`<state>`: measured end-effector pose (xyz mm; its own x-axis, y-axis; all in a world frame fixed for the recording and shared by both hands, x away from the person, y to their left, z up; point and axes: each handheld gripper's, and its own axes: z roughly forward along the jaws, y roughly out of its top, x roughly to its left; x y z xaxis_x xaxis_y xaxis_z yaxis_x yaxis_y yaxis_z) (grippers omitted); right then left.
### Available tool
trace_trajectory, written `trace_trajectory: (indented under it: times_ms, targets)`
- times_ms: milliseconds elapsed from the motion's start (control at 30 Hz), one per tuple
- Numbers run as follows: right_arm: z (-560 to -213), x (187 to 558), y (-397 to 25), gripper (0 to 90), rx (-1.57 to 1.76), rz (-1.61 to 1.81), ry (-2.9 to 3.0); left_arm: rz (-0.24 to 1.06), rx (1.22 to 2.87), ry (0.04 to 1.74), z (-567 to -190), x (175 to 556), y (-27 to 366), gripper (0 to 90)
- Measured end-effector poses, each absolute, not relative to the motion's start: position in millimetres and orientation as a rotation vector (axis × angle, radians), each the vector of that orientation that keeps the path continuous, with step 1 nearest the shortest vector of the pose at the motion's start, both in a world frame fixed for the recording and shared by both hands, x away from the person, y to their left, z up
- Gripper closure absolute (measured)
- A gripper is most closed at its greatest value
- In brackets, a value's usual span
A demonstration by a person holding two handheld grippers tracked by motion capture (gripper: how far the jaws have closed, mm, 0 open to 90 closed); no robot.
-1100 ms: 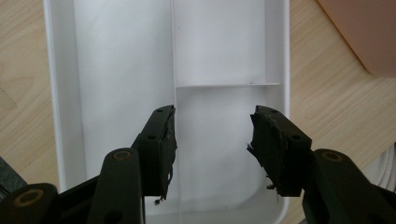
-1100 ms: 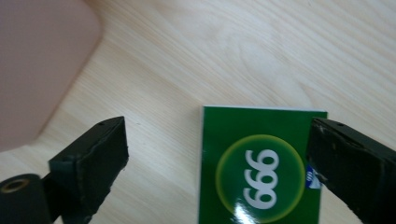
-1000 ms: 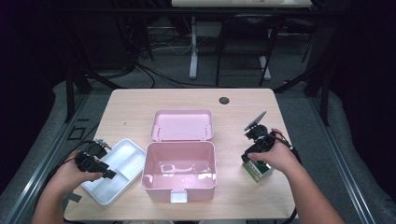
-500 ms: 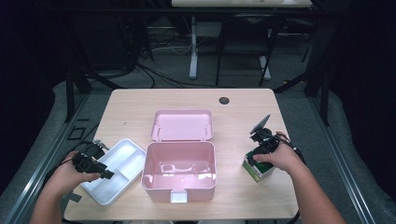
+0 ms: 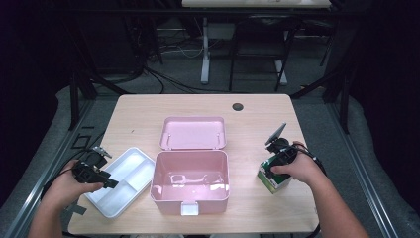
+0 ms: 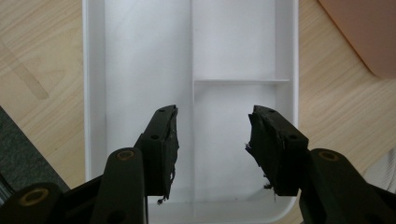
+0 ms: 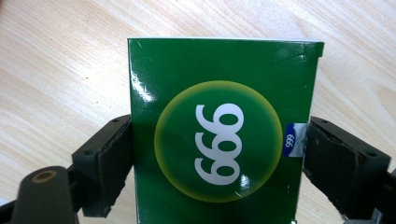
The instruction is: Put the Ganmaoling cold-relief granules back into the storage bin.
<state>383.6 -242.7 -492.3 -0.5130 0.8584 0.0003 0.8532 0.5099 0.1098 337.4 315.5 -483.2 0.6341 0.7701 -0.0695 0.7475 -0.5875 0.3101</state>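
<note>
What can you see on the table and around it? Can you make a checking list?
Surface: pale wooden table, with a dark round hole near its far edge.
Job's things: green cardboard box printed 999, standing at the table's right; open pink plastic box with its lid behind it; white plastic divided tray at the left.
Clutter: nothing seen.
Grippers: right gripper has its jaws on both sides of the green box; left gripper is open above the tray.
Cables: black, trailing from both grippers.
Surroundings: dark floor, metal frame legs, loose wires.
</note>
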Motion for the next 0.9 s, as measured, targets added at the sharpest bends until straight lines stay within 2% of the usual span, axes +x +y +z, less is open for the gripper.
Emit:
trace_trajectory:
  times_ms: [433,900]
  targets:
    - [-489.7,382.9,-240.2,16.0,1.511,0.115,2.694,0.097,2.536,1.193,-479.2,335.3,312.9,51.2]
    - [-468.2,379.1,-227.3,16.3,1.403,0.149,2.753,0.09,2.532,1.184,-479.2,335.3,314.1,51.2]
